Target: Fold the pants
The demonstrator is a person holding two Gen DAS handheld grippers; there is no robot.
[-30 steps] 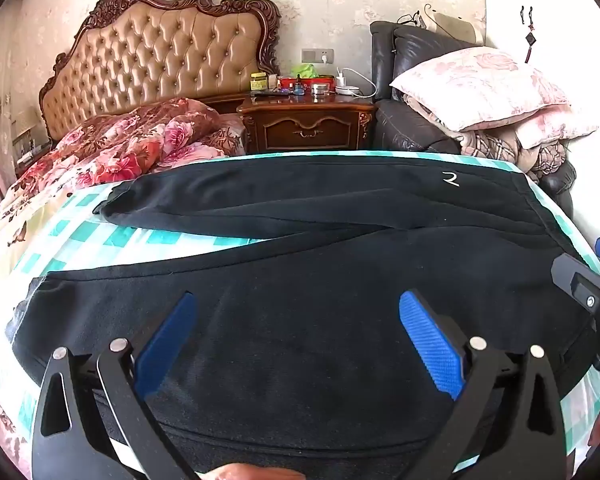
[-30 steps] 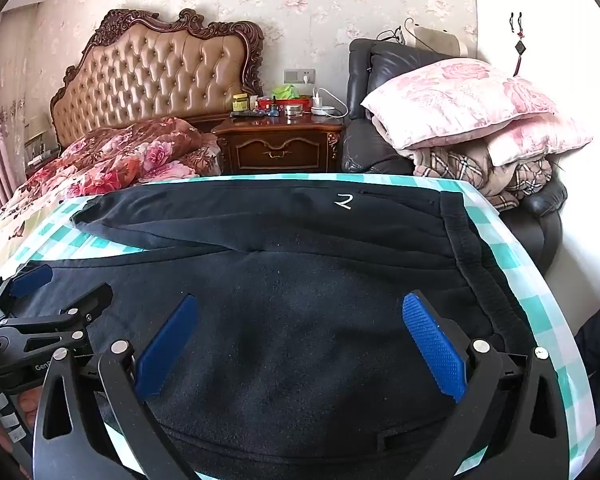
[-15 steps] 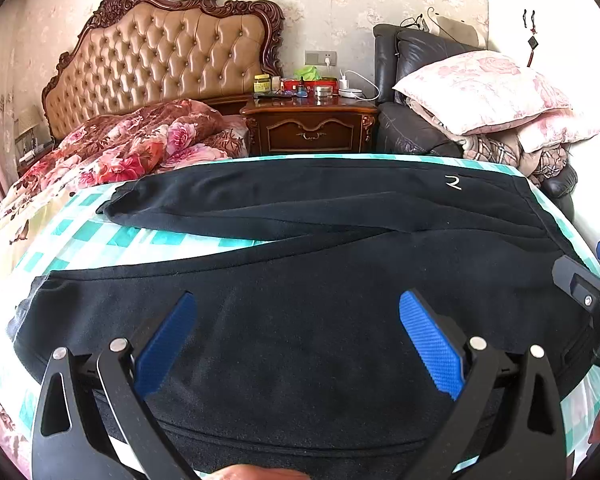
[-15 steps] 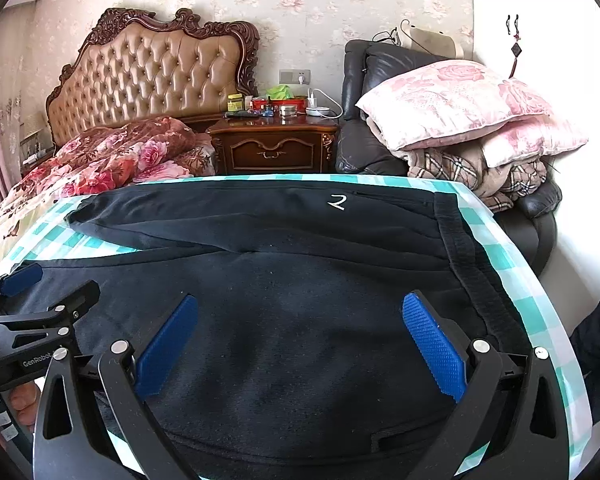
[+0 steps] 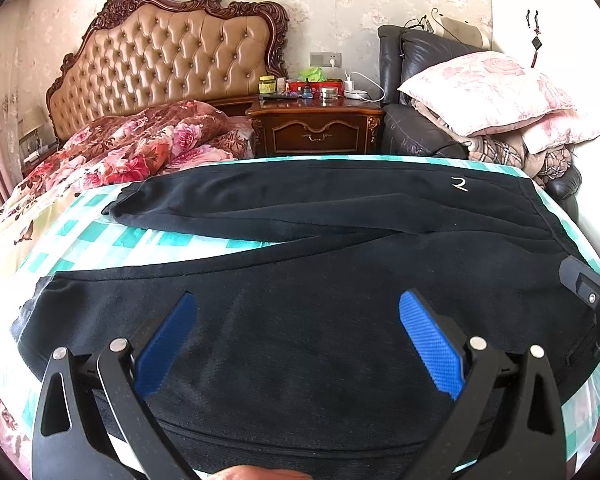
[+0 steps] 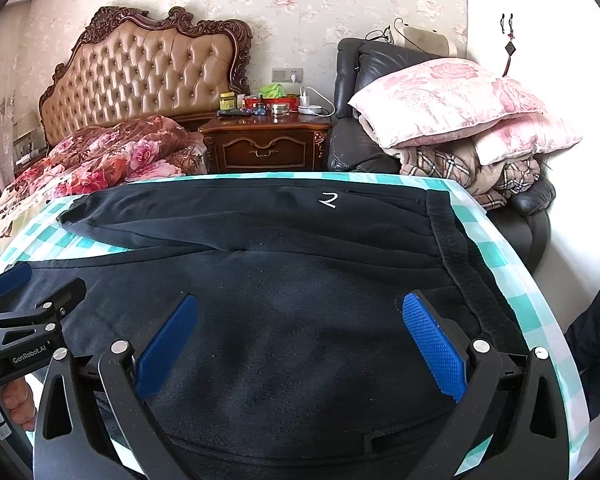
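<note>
Black pants (image 5: 300, 264) lie spread flat on a table with a teal checked cloth (image 5: 100, 236), legs pointing left, waistband (image 6: 456, 248) to the right, a small white logo (image 6: 327, 200) on the far leg. My left gripper (image 5: 298, 336) is open and empty above the near leg. My right gripper (image 6: 300, 336) is open and empty above the hip area near the waistband. Each gripper shows at the edge of the other's view: the right one (image 5: 592, 292), the left one (image 6: 24, 312).
A bed with a floral quilt (image 5: 140, 140) and tufted headboard stands at the back left. A wooden nightstand (image 5: 316, 128) with small items is behind the table. A black armchair with pink pillows (image 6: 452, 108) stands at the back right.
Both grippers have risen and drawn back slightly, so the pants sit a little lower in both views. The jaws stay open. The pants have not moved.
</note>
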